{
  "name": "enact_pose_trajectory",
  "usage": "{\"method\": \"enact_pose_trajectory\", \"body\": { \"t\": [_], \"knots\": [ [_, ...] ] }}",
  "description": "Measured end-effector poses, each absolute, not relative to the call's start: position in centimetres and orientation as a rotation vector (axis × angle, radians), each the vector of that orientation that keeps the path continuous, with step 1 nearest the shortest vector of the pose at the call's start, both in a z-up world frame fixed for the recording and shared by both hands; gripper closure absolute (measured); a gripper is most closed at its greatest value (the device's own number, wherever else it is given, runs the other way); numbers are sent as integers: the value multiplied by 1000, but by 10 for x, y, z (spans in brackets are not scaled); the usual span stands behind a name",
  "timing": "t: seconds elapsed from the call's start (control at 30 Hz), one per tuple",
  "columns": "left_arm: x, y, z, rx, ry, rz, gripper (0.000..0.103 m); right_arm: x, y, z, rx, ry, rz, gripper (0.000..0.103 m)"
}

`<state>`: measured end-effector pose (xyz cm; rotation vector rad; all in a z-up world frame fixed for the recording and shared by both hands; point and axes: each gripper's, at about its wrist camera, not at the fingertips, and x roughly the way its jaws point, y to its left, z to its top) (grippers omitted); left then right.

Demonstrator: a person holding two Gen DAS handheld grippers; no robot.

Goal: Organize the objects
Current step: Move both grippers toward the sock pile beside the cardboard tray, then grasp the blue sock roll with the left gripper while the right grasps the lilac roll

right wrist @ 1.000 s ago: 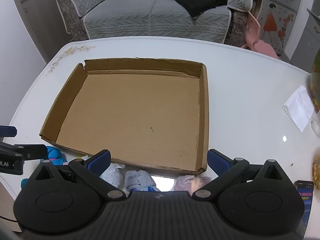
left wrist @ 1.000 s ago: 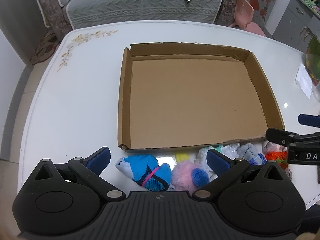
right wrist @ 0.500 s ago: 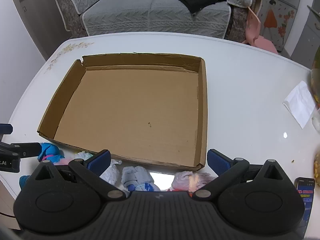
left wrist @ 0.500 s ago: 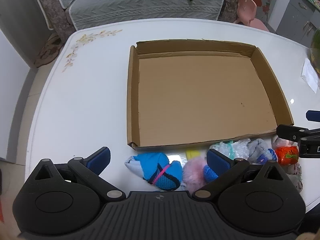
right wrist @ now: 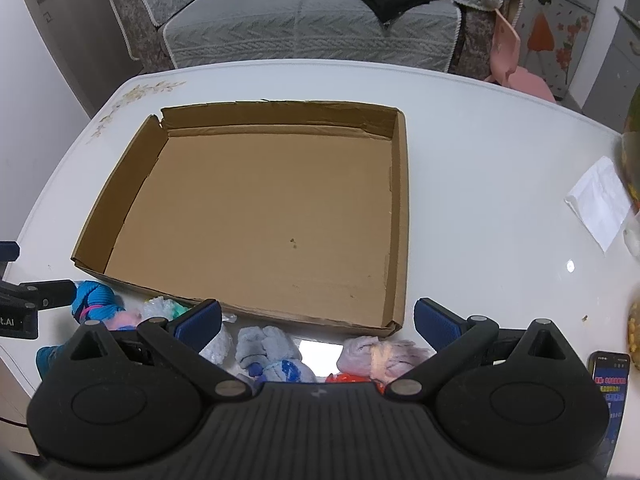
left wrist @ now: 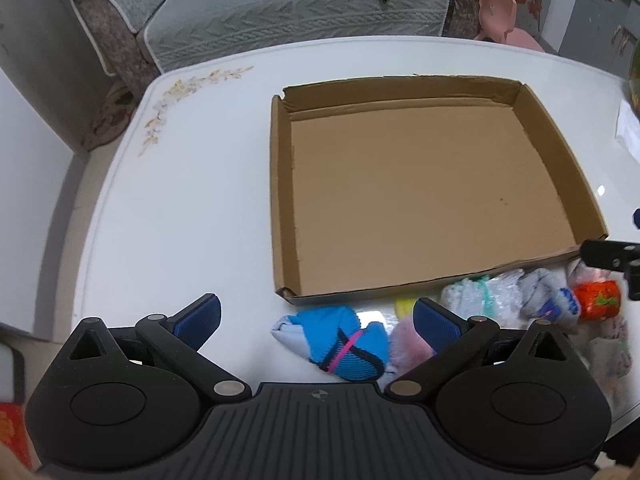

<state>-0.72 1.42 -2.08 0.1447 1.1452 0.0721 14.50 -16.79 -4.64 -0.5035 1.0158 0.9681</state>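
A shallow empty cardboard tray [left wrist: 282, 184] [right wrist: 400, 216] lies on the white table [left wrist: 180, 220]. Rolled socks sit in a row along its near edge: a blue pair [left wrist: 340, 344] [right wrist: 94, 300], a pink fluffy one [left wrist: 408, 346], a white-green one [left wrist: 468, 294], a grey-blue pair [left wrist: 546, 298] [right wrist: 264, 344], an orange one [left wrist: 598, 300] and a lilac one [right wrist: 376, 352]. My left gripper [left wrist: 318, 316] is open above the blue pair. My right gripper [right wrist: 318, 318] is open above the grey-blue and lilac socks.
A folded white paper [right wrist: 598, 202] lies at the table's right. A phone [right wrist: 610, 376] sits at the near right edge. A grey sofa [right wrist: 312, 20] and a pink chair [right wrist: 516, 68] stand beyond the table.
Both grippers have pulled back and risen a little, so more of the socks shows below the tray. Both stay open.
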Motion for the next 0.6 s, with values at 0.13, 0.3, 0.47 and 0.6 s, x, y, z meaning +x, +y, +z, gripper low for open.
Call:
{"method": "enact_pose_trajectory", "body": {
  "t": [0.13, 0.3, 0.47, 0.6],
  "knots": [
    [-7, 24, -25, 152, 1155, 86, 0, 155, -170, -45, -515, 1014, 986, 1],
    [-10, 45, -40, 172, 1190, 114, 0, 186, -186, -49, -476, 1039, 926, 1],
    [-12, 48, -55, 201, 1210, 92, 0, 198, -194, -61, -487, 1079, 902, 1],
    [-9, 39, -63, 216, 1209, 61, 0, 197, -190, -78, -508, 1136, 902, 2]
  ]
}}
